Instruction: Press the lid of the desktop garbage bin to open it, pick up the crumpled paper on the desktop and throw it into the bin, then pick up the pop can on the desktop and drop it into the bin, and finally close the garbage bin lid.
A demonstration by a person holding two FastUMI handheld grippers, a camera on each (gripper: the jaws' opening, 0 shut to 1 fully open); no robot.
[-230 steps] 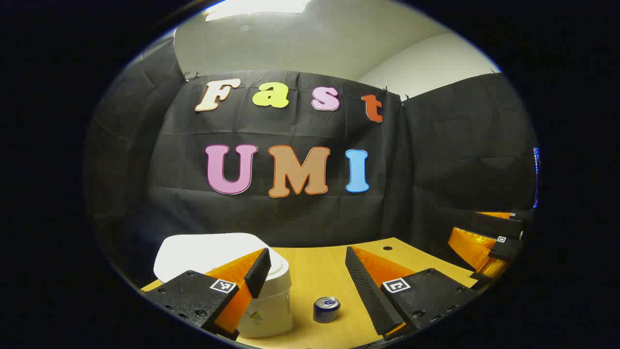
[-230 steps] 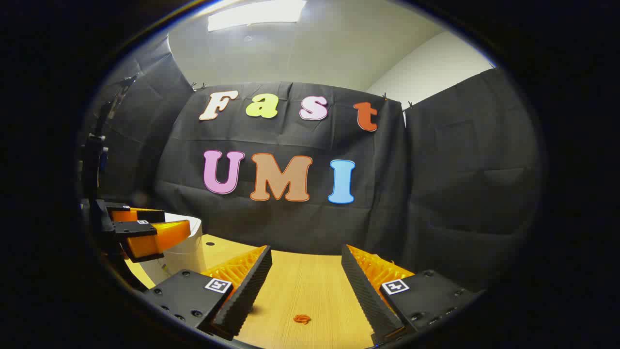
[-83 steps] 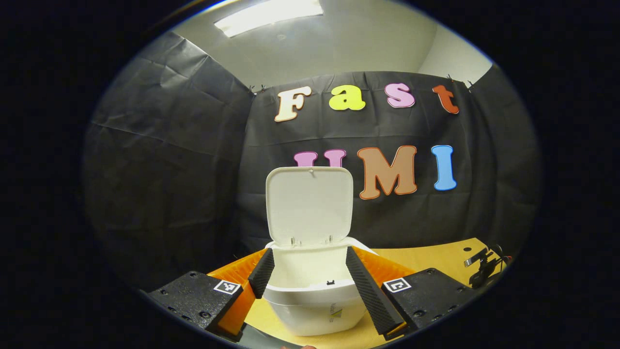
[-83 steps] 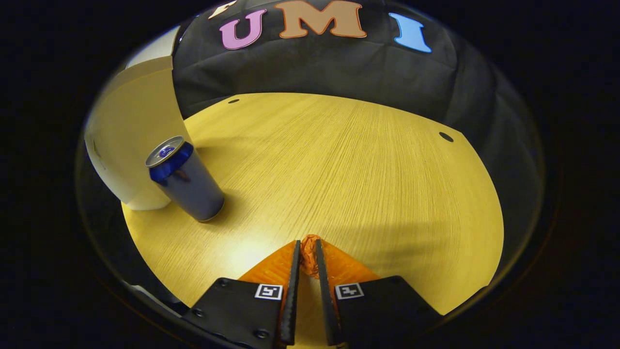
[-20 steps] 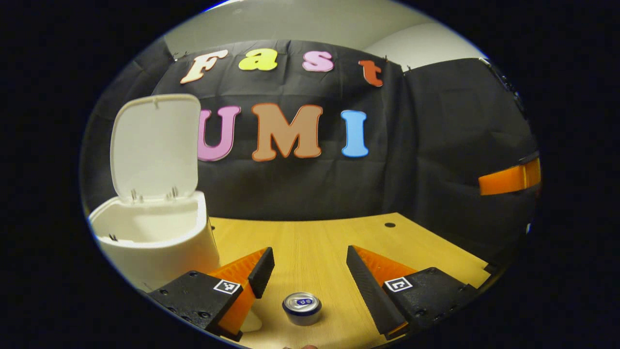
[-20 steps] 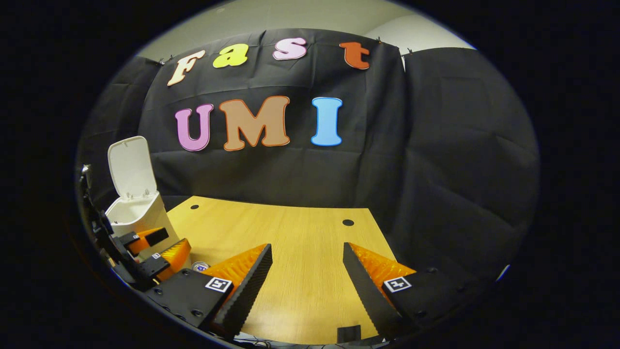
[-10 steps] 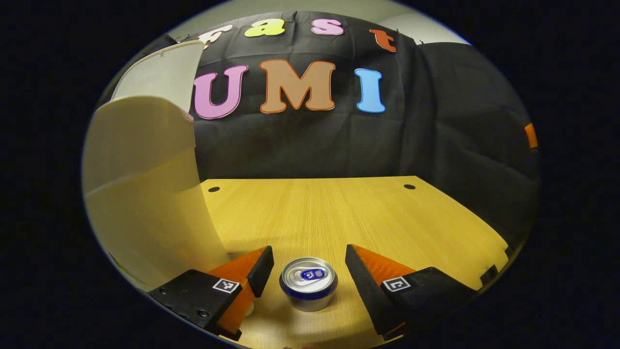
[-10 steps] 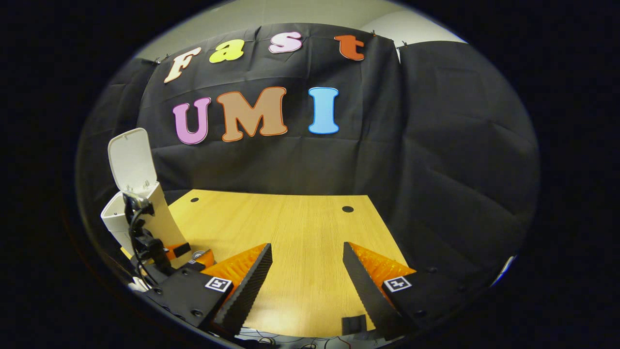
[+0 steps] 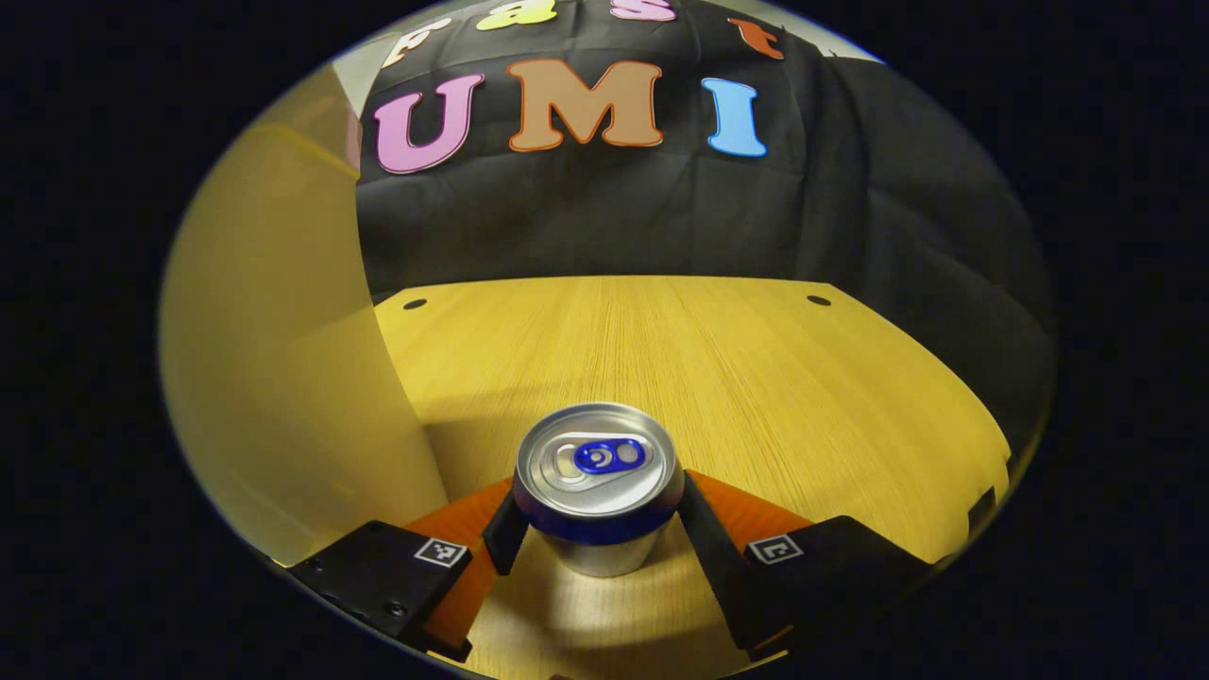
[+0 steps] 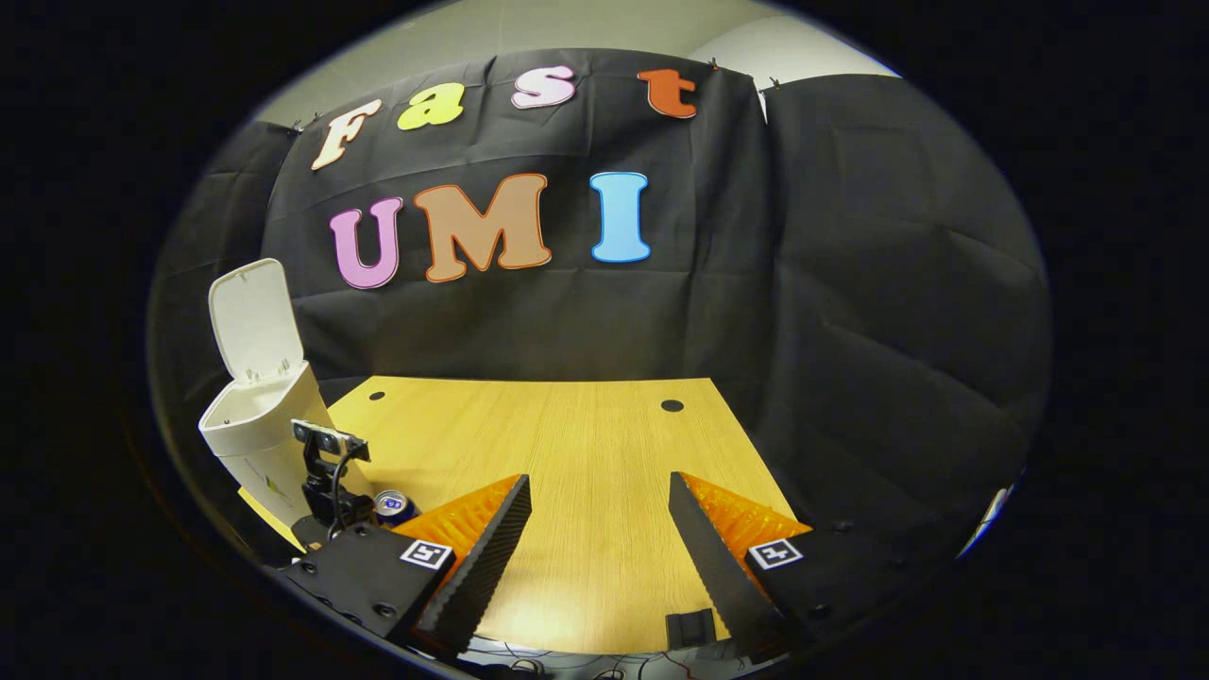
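Black cloth closes the booth behind a yellow wooden desktop (image 9: pixel 756 359), which has small round holes near its far corners. In the left gripper view, the pop can (image 9: pixel 598 486) stands upright on the desktop between the two fingers of the left gripper (image 9: pixel 597 529). The fingers stand on either side of the can, very close to its wall, but I cannot tell if both of them press on it. The can has a silver top with a blue pull tab and a blue band under the rim; no brand name or other writing can be read on it. Just to the left of the can rises the pale wall of the garbage bin (image 9: pixel 283 378), very near to the camera.

In the right gripper view, the right gripper (image 10: pixel 600 529) is held over the near part of the desktop with its fingers wide apart and nothing between them. Each finger carries a small square black-and-white marker, which shows a pattern, not words. Far to the left in this view stands the white garbage bin (image 10: pixel 260 430) with its lid (image 10: pixel 247 316) standing up open. A small mark is on the bin's front, too small to read. Beside the bin the top of the pop can (image 10: pixel 392 505) shows, with a part of the other gripper's body in front of it.
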